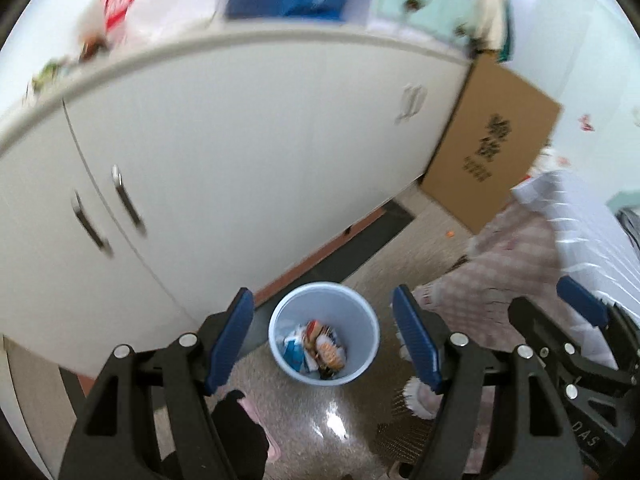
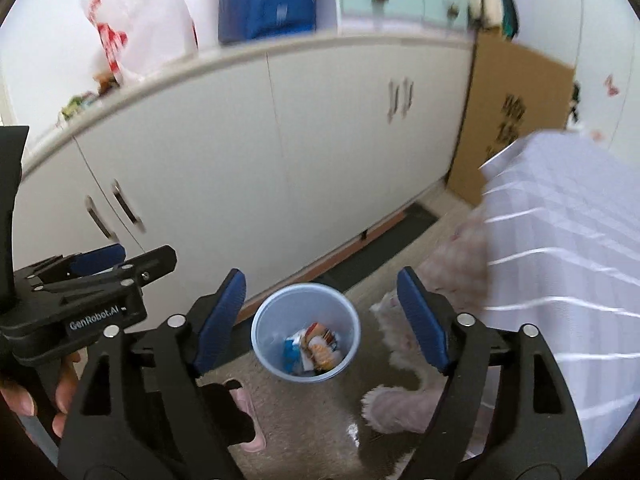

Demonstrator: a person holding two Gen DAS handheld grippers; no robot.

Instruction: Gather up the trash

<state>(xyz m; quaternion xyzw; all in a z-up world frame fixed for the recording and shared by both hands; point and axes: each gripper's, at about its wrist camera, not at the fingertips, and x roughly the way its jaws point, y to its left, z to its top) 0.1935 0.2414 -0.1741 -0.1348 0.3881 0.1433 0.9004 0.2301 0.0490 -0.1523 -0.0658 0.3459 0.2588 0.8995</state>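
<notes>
Both grippers, left gripper (image 1: 324, 340) and right gripper (image 2: 322, 320), hang released and empty above the pale blue wastebasket (image 1: 362, 354) on the floor by the white cabinet's (image 1: 240, 140) base, wrappers (image 1: 316, 350) inside; neither clearly nearer.

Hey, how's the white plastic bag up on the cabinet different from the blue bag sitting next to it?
The white plastic bag is pale and translucent with red print; the blue bag is solid dark blue and opaque. The white plastic bag looks crumpled and rises to a rounded peak, while the blue bag is boxy and squared off. The white plastic bag sits to the left, the blue bag nearer the middle. Both rest on the white cabinet top, and both are blurred.
</notes>
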